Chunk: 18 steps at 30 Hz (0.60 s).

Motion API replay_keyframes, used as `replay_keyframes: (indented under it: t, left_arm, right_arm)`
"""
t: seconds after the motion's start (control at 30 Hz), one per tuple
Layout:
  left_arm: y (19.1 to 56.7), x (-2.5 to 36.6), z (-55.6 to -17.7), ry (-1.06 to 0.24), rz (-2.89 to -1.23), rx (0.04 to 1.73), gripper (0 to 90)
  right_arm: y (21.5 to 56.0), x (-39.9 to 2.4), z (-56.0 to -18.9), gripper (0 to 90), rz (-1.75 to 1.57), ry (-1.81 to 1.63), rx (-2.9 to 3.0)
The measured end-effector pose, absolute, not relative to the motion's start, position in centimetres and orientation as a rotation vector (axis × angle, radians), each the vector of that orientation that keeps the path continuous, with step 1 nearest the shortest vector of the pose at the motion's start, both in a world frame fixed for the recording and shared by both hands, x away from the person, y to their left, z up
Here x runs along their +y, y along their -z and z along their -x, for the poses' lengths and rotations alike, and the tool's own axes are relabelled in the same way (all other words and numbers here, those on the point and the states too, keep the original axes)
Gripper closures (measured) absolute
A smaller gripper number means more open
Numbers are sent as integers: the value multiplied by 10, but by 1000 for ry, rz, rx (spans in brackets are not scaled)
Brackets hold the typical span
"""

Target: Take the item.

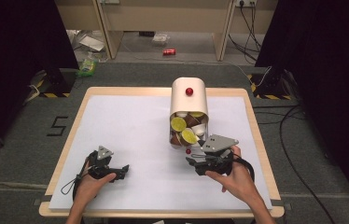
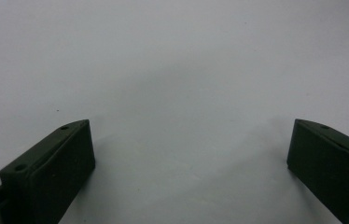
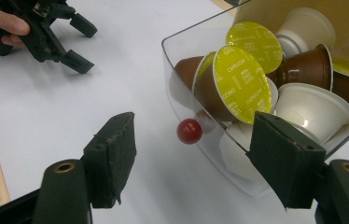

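A cream dispenser [image 1: 189, 100] with a red knob [image 1: 189, 91] stands at the table's far middle. Its clear drawer [image 1: 187, 131] [image 3: 238, 172] is pulled out toward me and holds several coffee capsules: yellow-lidded brown ones [image 3: 240, 84] and white ones [image 3: 310, 109]. A small red knob [image 3: 189, 131] [image 1: 188, 151] sits on the drawer's front wall. My right gripper [image 3: 192, 122] [image 1: 192, 161] is open just in front of that knob, and its pads touch nothing. My left gripper [image 1: 124, 171] [image 2: 189, 135] [image 3: 81, 44] is held low over the white sheet, open and empty.
A white sheet [image 1: 130, 126] covers the wooden table [image 1: 68, 144]. Cables run across the floor at the right [image 1: 284, 121]. A red can [image 1: 169, 52] and litter lie on the floor beyond the table.
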<state>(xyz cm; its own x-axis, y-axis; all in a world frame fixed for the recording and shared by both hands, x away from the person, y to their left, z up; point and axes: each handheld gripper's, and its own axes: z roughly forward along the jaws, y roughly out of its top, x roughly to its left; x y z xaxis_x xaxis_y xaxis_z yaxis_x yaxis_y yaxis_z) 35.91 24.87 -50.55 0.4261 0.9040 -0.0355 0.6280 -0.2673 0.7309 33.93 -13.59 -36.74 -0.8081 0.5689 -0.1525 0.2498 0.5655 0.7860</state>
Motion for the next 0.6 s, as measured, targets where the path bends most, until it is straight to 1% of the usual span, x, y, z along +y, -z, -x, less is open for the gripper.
replay_keyframes:
  t: [0.37, 0.6]
  left_arm:
    - [506, 249, -359, -518, -2000, 1289, 2]
    - [506, 249, -359, -518, -2000, 1290, 2]
  right_arm:
    - [367, -135, -338, 321, -658, -1106, 2424]
    - [365, -136, -342, 316, -695, -1161, 2370]
